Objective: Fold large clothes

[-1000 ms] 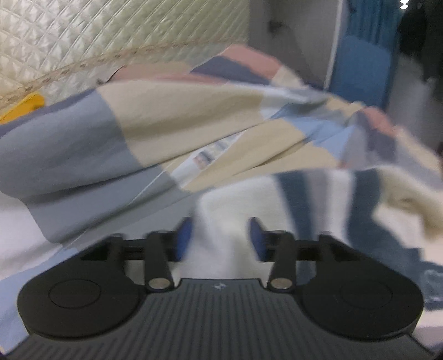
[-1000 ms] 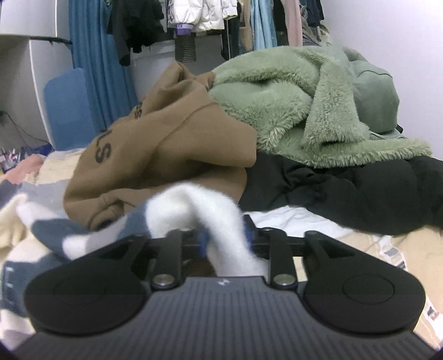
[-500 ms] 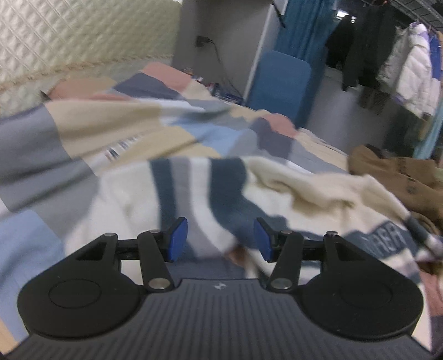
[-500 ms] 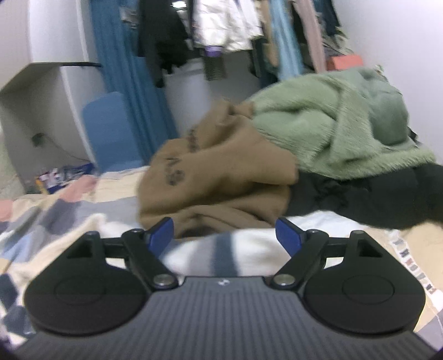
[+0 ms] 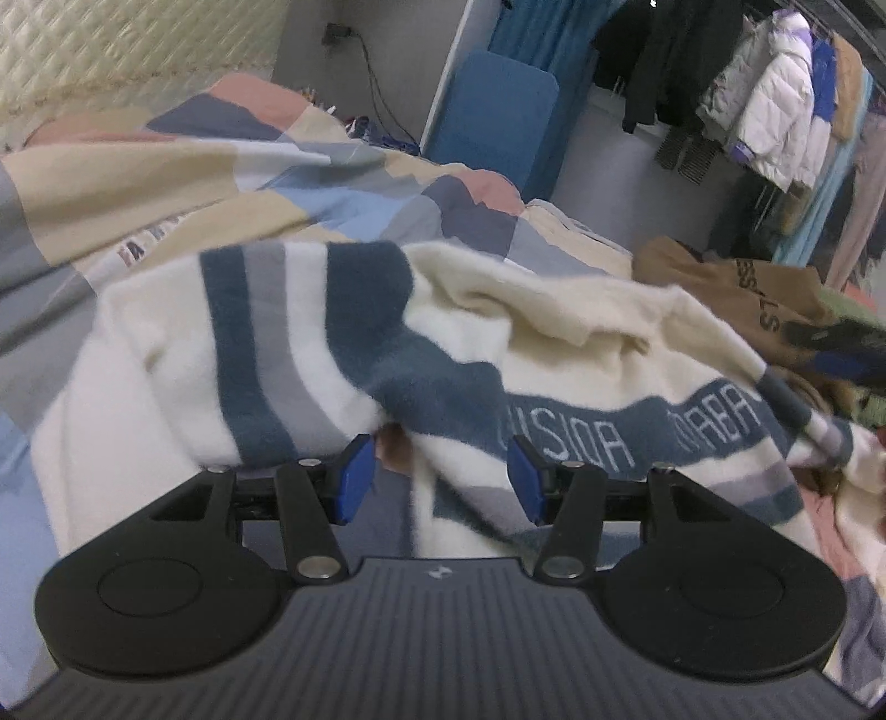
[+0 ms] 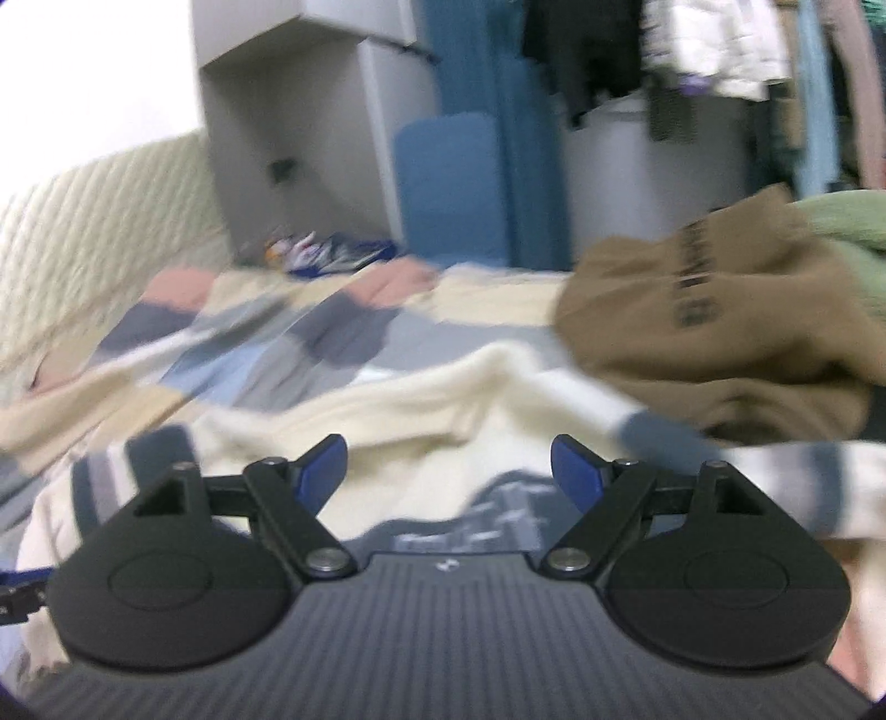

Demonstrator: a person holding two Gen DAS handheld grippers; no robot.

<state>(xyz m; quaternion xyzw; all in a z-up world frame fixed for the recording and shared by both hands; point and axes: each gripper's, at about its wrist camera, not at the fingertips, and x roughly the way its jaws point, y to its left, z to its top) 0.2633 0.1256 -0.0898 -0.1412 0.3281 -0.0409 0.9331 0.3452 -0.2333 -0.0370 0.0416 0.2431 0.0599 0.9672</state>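
The striped sweater [image 5: 343, 354] is thick, fuzzy cream fleece with navy and grey bands. Under it the patchwork bedspread [image 5: 288, 183] is smooth, matt woven cloth. The brown sweatshirt [image 6: 714, 332] looks soft and matt. The headboard [image 5: 111, 50] is quilted, faintly glossy padding.

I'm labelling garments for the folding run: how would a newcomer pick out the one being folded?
Start at the bed with the patchwork quilt. Spread over it, right in front of both grippers, lies the cream fleece sweater. Unlike the plain brown hoodie behind it, it has navy and grey stripes and a navy band with white lettering.
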